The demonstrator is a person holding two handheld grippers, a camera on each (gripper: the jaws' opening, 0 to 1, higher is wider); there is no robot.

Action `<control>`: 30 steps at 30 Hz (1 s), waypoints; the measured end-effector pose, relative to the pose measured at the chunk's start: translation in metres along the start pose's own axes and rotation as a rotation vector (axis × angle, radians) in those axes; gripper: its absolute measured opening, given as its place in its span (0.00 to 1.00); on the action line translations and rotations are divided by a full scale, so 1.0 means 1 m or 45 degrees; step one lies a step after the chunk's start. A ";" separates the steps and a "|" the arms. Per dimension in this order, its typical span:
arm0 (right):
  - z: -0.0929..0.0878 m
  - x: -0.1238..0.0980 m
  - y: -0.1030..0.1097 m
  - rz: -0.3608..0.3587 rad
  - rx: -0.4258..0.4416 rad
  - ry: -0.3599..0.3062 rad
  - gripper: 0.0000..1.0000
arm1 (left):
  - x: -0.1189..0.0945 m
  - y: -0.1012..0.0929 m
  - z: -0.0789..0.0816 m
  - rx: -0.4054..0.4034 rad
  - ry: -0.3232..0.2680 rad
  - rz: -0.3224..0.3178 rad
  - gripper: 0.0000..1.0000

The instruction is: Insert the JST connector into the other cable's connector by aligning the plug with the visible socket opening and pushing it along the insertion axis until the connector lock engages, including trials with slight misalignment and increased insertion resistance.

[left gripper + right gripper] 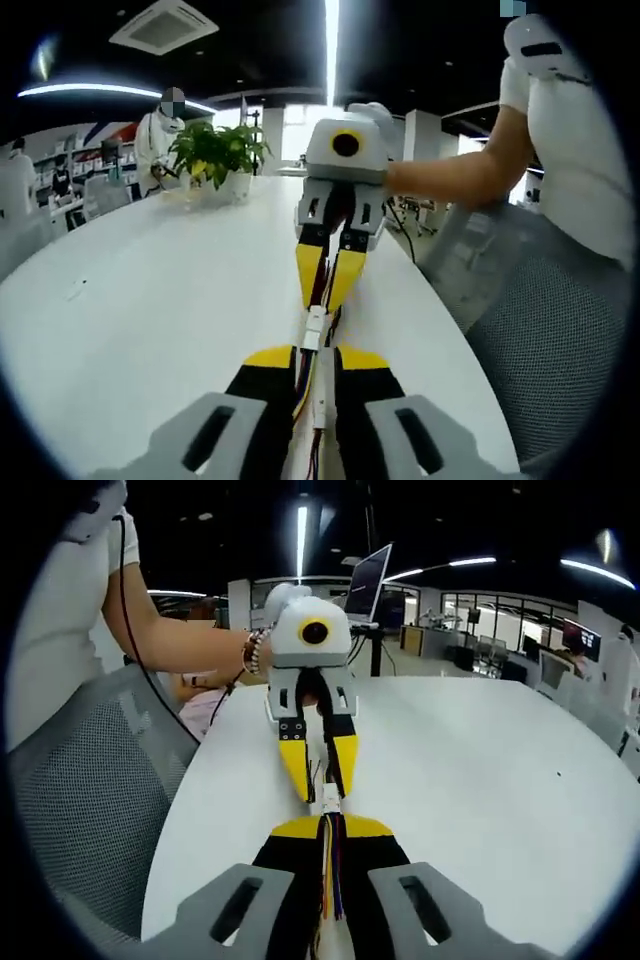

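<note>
White connectors (316,330) meet at centre frame, each cable pinched between closed jaws of left gripper (318,368) and right gripper (330,828).

Open office w/ white table (150,300), potted plant (218,152), mesh chair (90,800), ceiling strip lights (331,45).

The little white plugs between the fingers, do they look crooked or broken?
Nothing stands out. The white connectors sit in line between the left gripper and the right gripper, each shut on its cable's coloured wires. No visible damage on the white table.
</note>
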State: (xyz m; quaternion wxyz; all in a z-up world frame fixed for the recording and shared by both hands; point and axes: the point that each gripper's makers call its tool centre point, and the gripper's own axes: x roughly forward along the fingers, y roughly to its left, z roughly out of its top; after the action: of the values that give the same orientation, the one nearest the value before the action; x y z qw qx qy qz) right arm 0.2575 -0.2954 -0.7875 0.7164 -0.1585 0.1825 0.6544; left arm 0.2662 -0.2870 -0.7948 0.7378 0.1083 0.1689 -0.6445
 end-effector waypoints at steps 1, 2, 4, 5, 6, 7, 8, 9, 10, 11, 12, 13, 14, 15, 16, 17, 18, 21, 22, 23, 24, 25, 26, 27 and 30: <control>0.000 0.000 0.001 0.004 0.004 -0.002 0.02 | -0.002 0.004 0.000 0.006 -0.001 0.024 0.00; 0.000 0.000 0.000 0.001 0.004 -0.002 0.02 | -0.003 0.001 0.001 0.004 -0.004 0.008 0.00; 0.001 0.000 0.001 0.006 0.006 -0.005 0.02 | -0.005 0.000 0.001 0.001 -0.008 0.005 0.00; 0.002 0.000 0.001 0.004 0.005 -0.007 0.02 | -0.005 -0.001 0.001 0.007 -0.006 0.009 0.00; 0.002 0.000 0.001 0.004 0.005 -0.007 0.02 | -0.005 -0.001 0.002 0.014 -0.003 0.010 0.00; 0.002 0.000 0.001 0.002 0.004 -0.007 0.02 | -0.005 -0.001 0.002 0.027 0.000 0.014 0.00; 0.002 0.000 0.001 0.002 0.005 -0.008 0.02 | -0.006 -0.001 0.002 0.033 0.001 0.013 0.00; 0.001 0.000 0.001 0.004 0.006 -0.005 0.02 | -0.006 -0.001 0.003 0.039 -0.002 0.010 0.00; 0.001 0.000 0.002 0.005 0.005 -0.002 0.02 | -0.006 -0.002 0.003 0.043 -0.002 0.008 0.00; 0.001 0.001 0.002 0.006 0.003 0.001 0.02 | -0.006 -0.002 0.003 0.051 -0.001 0.007 0.00; 0.000 0.002 0.002 0.005 0.000 0.006 0.02 | -0.006 -0.003 0.002 0.053 0.004 0.007 0.00; -0.001 0.003 0.002 0.003 -0.007 0.013 0.02 | -0.006 -0.002 0.001 0.054 0.009 0.009 0.00; -0.002 0.004 0.003 0.006 -0.011 0.020 0.02 | -0.006 -0.003 -0.001 0.030 0.018 0.010 0.00; -0.002 0.003 0.003 0.009 -0.010 0.022 0.02 | -0.006 -0.003 -0.001 0.039 0.018 0.008 0.00; -0.002 0.004 0.003 0.012 -0.007 0.019 0.02 | -0.006 -0.004 -0.002 0.043 0.021 0.007 0.00; -0.002 0.004 0.003 0.011 -0.006 0.019 0.02 | -0.006 -0.004 -0.002 0.043 0.022 0.009 0.00; -0.003 0.004 0.003 0.010 -0.007 0.022 0.02 | -0.006 -0.003 -0.002 0.045 0.022 0.011 0.00; -0.003 0.005 0.003 0.009 -0.013 0.028 0.02 | -0.006 -0.003 -0.004 0.051 0.029 0.013 0.00; -0.004 0.005 0.003 0.010 -0.013 0.029 0.02 | -0.006 -0.004 -0.004 0.052 0.031 0.013 0.00; -0.004 0.005 0.002 0.007 -0.013 0.028 0.02 | -0.006 -0.003 -0.004 0.057 0.032 0.016 0.00; -0.004 0.005 0.002 0.008 -0.014 0.032 0.02 | -0.006 -0.003 -0.005 0.064 0.035 0.017 0.00; -0.005 0.005 0.002 0.008 -0.014 0.034 0.02 | -0.005 -0.004 -0.005 0.066 0.044 0.017 0.00; -0.005 0.005 0.002 0.006 -0.014 0.035 0.02 | -0.005 -0.003 -0.005 0.073 0.047 0.020 0.00; -0.006 0.006 0.001 0.004 -0.014 0.037 0.02 | -0.005 -0.003 -0.006 0.072 0.051 0.022 0.00; -0.006 0.005 0.000 -0.003 -0.011 0.034 0.02 | -0.005 -0.001 -0.006 0.056 0.041 0.027 0.00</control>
State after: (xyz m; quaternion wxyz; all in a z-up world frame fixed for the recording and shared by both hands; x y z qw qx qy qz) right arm 0.2573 -0.2936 -0.7958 0.7141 -0.1704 0.1890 0.6522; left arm 0.2635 -0.2802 -0.7981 0.7393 0.1367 0.1652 -0.6383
